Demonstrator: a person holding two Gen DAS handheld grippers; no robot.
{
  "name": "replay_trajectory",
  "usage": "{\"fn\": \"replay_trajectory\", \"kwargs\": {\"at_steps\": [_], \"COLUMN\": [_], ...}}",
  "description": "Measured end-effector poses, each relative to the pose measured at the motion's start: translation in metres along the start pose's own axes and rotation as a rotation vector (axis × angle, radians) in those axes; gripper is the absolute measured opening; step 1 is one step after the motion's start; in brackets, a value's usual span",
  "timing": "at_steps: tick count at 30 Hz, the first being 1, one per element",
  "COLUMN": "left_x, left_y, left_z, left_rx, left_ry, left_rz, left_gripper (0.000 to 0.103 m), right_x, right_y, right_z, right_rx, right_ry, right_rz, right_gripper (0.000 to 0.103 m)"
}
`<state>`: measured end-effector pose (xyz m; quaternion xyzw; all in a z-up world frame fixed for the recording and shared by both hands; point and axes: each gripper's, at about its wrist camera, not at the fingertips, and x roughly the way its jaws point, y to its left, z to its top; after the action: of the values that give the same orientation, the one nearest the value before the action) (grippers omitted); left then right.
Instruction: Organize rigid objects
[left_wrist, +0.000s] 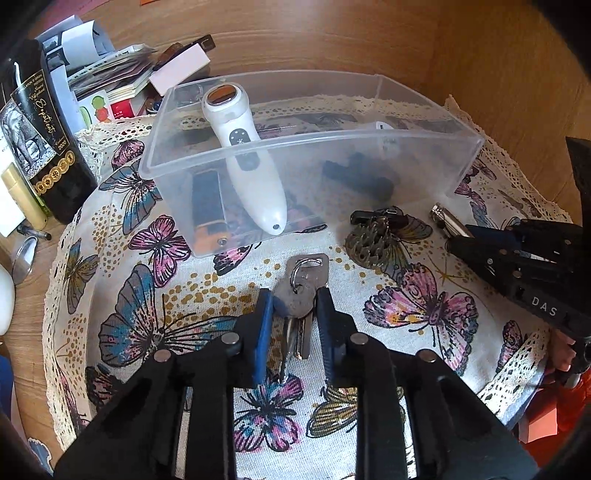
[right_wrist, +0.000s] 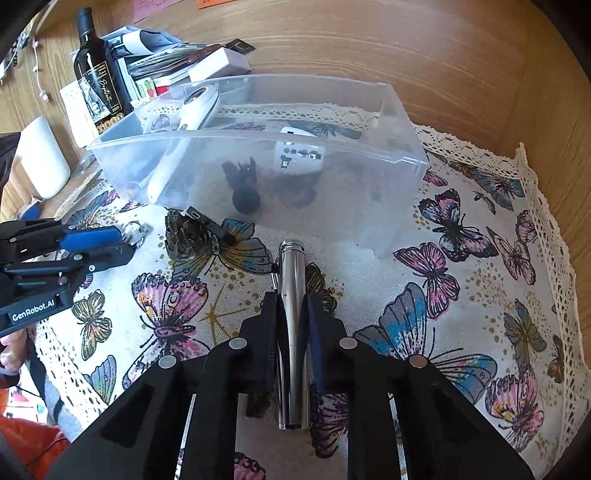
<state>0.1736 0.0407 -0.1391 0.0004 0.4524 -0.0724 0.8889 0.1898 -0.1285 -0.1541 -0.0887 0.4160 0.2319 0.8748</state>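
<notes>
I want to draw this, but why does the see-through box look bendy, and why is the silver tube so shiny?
Left wrist view: the fisheye lens bows the clear plastic box's straight rim and darkens the corners. Right wrist view: same bending; the shiny silver metal tube mirrors bright daylight in white streaks, and the box's front wall looks milky with glare.

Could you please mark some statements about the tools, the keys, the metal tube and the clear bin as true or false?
1. The left tool is closed on the bunch of keys. True.
2. The right tool hangs empty. False: it grips the silver metal tube.
3. The white handheld device leans over the rim of the clear plastic bin. True.
4. The dark spiky keychain lies inside the bin. False: it lies on the butterfly cloth in front of it.
</notes>
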Motion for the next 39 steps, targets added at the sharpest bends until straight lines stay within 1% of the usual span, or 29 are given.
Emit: {"fn": "replay_trajectory", "kwargs": {"at_steps": [7,8,9,12,14,16,19,20,21,22,23,24,25,26,29,31,33,34,36,37,38,39], "left_x": [-0.015,-0.018,-0.021,-0.030,-0.036,-0.042,-0.043,-0.043,-0.041,-0.037,-0.034,-0.031,-0.026,-0.023,-0.009,0.001,0.012,0.015,0.017,0.017,0.016,0.015], "left_y": [0.003,0.003,0.003,0.007,0.007,0.007,0.001,-0.002,-0.005,-0.009,-0.011,-0.013,-0.015,-0.017,-0.026,-0.032,-0.036,-0.037,-0.038,-0.037,-0.036,-0.034], "left_z": [-0.006,-0.006,-0.005,-0.003,-0.001,0.000,0.002,0.002,0.003,0.004,0.004,0.004,0.005,0.005,0.006,0.007,0.008,0.008,0.010,0.010,0.011,0.012], "left_rx": [-0.028,-0.034,-0.038,-0.060,-0.060,-0.048,-0.025,-0.015,-0.002,0.013,0.023,0.030,0.039,0.048,0.090,0.115,0.129,0.130,0.129,0.120,0.114,0.106], "left_ry": [-0.044,-0.055,-0.056,-0.082,-0.109,-0.118,-0.104,-0.103,-0.098,-0.089,-0.083,-0.074,-0.061,-0.050,-0.005,0.027,0.069,0.071,0.061,0.053,0.045,0.040], "left_rz": [0.015,0.012,0.020,-0.005,0.005,-0.001,-0.023,-0.016,-0.006,0.000,0.000,-0.004,-0.012,-0.018,-0.020,-0.033,-0.043,-0.040,-0.041,-0.042,-0.040,-0.036], "left_gripper": [0.022,0.014,0.000,0.000,0.000,0.000,0.004,0.007,0.014,0.027,0.034,0.049,0.058,0.060,0.062,0.069,0.072,0.074,0.074,0.064,0.059,0.046], "right_x": [-0.020,-0.025,-0.029,-0.041,-0.045,-0.049,-0.055,-0.056,-0.057,-0.059,-0.060,-0.061,-0.062,-0.063,-0.065,-0.065,-0.065,-0.065,-0.065,-0.065,-0.065,-0.065], "right_y": [-0.003,-0.003,-0.004,-0.006,-0.007,-0.008,-0.008,-0.008,-0.007,-0.009,-0.009,-0.009,-0.009,-0.009,-0.011,-0.012,-0.013,-0.014,-0.015,-0.015,-0.015,-0.015], "right_z": [-0.001,0.000,0.001,0.006,0.010,0.012,0.014,0.014,0.013,0.012,0.012,0.011,0.011,0.010,0.008,0.008,0.007,0.007,0.007,0.007,0.007,0.007], "right_rx": [0.026,0.030,0.033,0.044,0.051,0.054,0.065,0.068,0.070,0.071,0.074,0.073,0.072,0.071,0.073,0.076,0.080,0.082,0.086,0.087,0.089,0.090], "right_ry": [-0.055,-0.071,-0.082,-0.121,-0.141,-0.157,-0.176,-0.180,-0.183,-0.185,-0.187,-0.188,-0.190,-0.192,-0.194,-0.195,-0.195,-0.195,-0.197,-0.198,-0.199,-0.200], "right_rz": [0.003,0.000,-0.002,-0.006,-0.009,-0.012,-0.002,0.000,0.001,0.003,0.005,0.005,0.004,0.003,0.005,0.006,0.007,0.007,0.008,0.008,0.009,0.010], "right_gripper": [0.014,0.014,0.014,0.014,0.014,0.014,0.014,0.014,0.014,0.014,0.014,0.014,0.014,0.014,0.014,0.014,0.014,0.014,0.014,0.014,0.014,0.014]}}
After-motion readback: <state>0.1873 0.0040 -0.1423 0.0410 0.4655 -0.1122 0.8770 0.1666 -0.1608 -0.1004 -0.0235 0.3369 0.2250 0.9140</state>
